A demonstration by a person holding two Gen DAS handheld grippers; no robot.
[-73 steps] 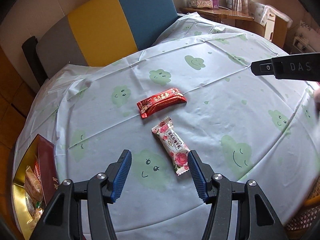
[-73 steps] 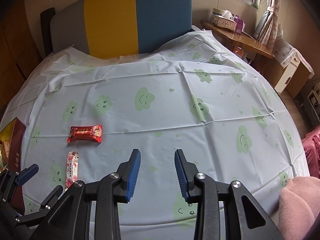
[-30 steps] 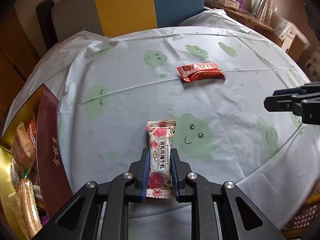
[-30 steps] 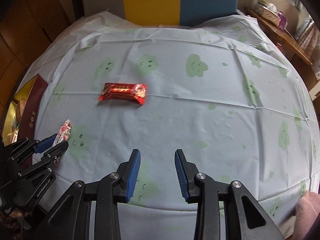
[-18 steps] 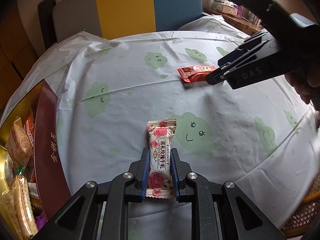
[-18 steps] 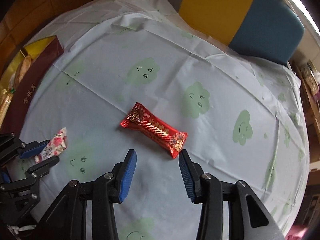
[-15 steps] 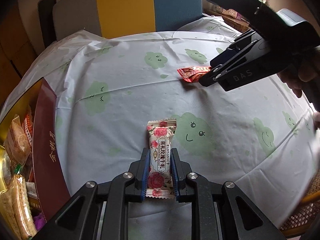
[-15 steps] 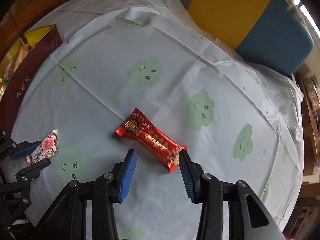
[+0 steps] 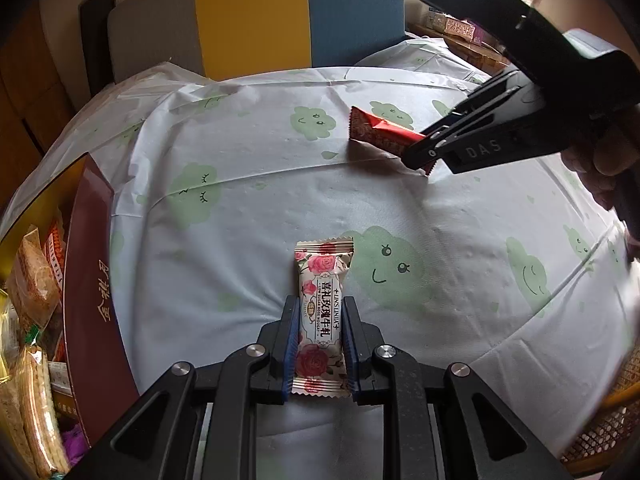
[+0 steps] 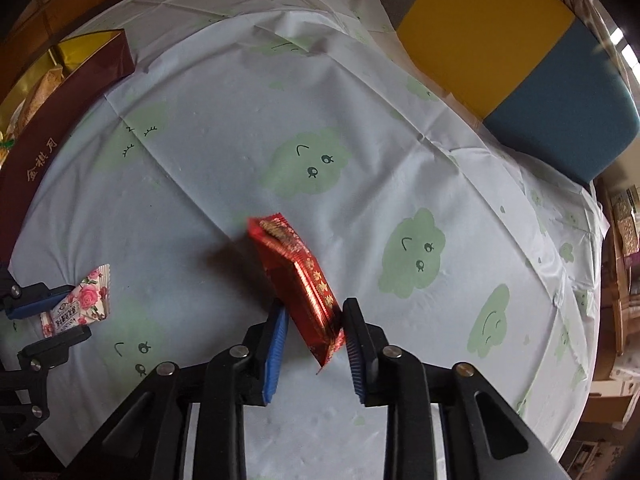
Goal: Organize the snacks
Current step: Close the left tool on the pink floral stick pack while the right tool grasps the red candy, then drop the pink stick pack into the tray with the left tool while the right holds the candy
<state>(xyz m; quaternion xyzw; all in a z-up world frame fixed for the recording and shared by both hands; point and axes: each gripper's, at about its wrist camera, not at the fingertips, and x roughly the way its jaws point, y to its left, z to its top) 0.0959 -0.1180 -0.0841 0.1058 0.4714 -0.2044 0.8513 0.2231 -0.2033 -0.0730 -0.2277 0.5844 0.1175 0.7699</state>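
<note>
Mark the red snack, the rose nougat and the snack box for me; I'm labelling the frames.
red snack (image 10: 298,276), right wrist view, middle of wrapper.
rose nougat (image 9: 323,304), left wrist view, printed label.
snack box (image 9: 90,280), left wrist view, maroon side wall.

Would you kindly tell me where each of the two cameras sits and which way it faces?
Left wrist: on the left hand-held gripper, looking down its fingers at the rose-print candy it clamps; the person's hand shows at right.
Right wrist: on the right hand-held gripper, looking steeply down at the red snack bar it grips.
Shared: cloud-print tablecloth, maroon snack box, both snacks, each other's gripper.
</note>
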